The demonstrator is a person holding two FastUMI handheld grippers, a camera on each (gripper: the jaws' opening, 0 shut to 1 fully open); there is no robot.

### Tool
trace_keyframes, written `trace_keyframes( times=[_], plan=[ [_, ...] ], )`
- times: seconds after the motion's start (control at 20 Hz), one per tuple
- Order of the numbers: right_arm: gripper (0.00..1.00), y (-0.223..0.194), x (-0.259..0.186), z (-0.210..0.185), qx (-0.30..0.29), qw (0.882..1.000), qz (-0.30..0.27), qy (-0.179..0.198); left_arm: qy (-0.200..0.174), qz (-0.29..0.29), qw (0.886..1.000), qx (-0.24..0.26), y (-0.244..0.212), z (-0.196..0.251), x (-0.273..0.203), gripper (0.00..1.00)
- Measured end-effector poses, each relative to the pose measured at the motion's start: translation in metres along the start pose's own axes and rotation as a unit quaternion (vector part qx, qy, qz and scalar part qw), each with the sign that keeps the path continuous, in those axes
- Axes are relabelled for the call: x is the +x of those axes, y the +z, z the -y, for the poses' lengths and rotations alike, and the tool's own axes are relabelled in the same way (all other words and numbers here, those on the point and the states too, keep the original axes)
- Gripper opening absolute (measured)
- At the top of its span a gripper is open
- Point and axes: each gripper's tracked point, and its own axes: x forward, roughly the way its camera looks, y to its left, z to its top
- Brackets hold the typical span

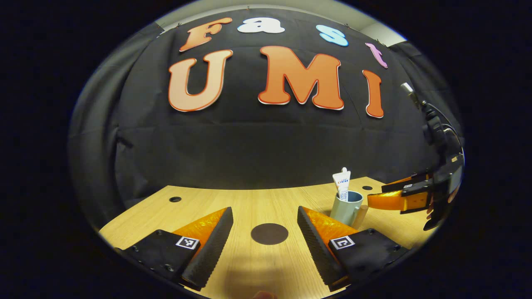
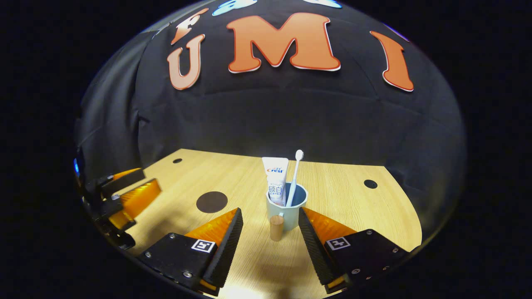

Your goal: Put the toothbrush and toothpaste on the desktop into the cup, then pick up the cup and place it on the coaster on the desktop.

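A pale blue cup (image 2: 286,209) with a wooden handle (image 2: 276,227) stands on the wooden desktop, holding a white toothpaste tube (image 2: 275,178) and a white toothbrush (image 2: 294,176), both upright. My right gripper (image 2: 270,236) is open, its fingers either side of the handle without touching. A dark round coaster (image 2: 212,202) lies to the cup's left. In the left gripper view the coaster (image 1: 269,233) sits just ahead of my open left gripper (image 1: 265,230), with the cup (image 1: 347,207) and tube (image 1: 342,182) off to the right, and the right gripper (image 1: 395,195) beside them.
The desktop (image 2: 345,195) has small round holes (image 2: 370,183) near its back corners, one also in the left gripper view (image 1: 175,199). The black cloth wall stands close behind the desk. The left gripper (image 2: 124,195) shows at the far left of the right gripper view.
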Motion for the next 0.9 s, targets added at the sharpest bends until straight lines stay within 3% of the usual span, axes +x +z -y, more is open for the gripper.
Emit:
trace_keyframes(
  times=[0.2, 0.45, 0.8, 0.85, 0.9],
  plan=[
    [0.82, -0.007, 0.013, 0.005, 0.013, 0.998, -0.06, -0.025, 0.033, 0.037, 0.999, 0.012, 0.016, -0.03, -0.044, 0.99],
    [0.82, -0.021, 0.033, 0.009, 0.044, 0.99, -0.131, -0.035, 0.048, 0.061, 0.997, 0.017, 0.026, -0.047, -0.083, 0.96],
    [0.76, -0.048, 0.061, 0.019, 0.077, 0.967, -0.235, -0.056, 0.044, 0.058, 0.997, 0.01, 0.009, -0.051, -0.099, 0.99],
    [0.7, -0.054, 0.065, 0.018, 0.086, 0.964, -0.245, -0.058, 0.044, 0.054, 0.998, 0.005, 0.005, -0.051, -0.098, 0.96],
    [0.74, -0.059, 0.068, 0.018, 0.095, 0.96, -0.256, -0.06, 0.043, 0.05, 0.998, 0.0, 0.002, -0.05, -0.097, 0.96]
  ],
)
